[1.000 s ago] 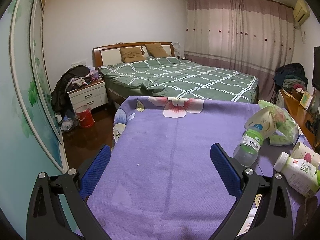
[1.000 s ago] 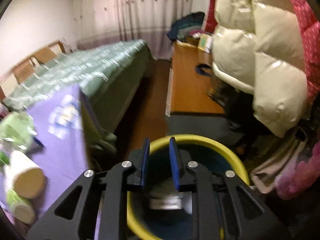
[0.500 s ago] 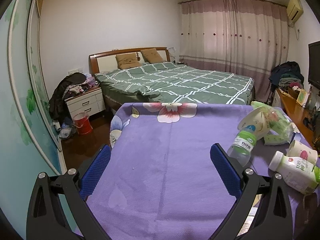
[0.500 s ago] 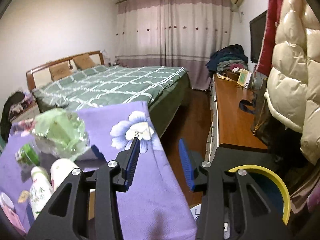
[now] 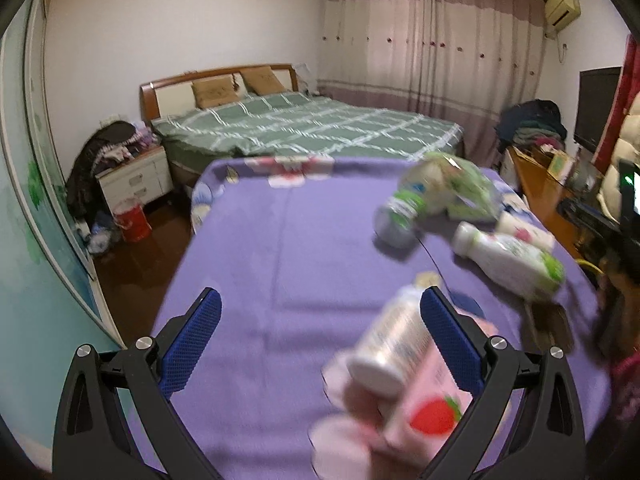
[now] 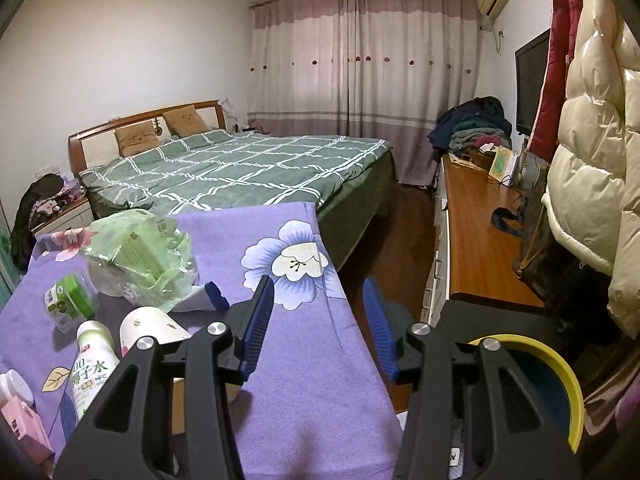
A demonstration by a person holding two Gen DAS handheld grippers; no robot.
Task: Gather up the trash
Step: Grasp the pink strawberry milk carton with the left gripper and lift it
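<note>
Trash lies on a table under a purple flowered cloth. In the left wrist view my left gripper is open above the cloth; a blurred small white bottle and a pink strawberry carton lie near its right finger. Further right are a white-and-green bottle, a clear bottle with a green label and a green plastic bag. My right gripper is open and empty over the cloth's right edge. The yellow-rimmed bin stands on the floor at lower right.
A bed with a green checked cover lies behind the table. A wooden desk runs along the right wall with hanging puffy coats. A nightstand and a red bucket stand at the left.
My right gripper swung from over the bin back to the table and opened. My left gripper moved right toward the trash; the small bottle and pink carton came into view.
</note>
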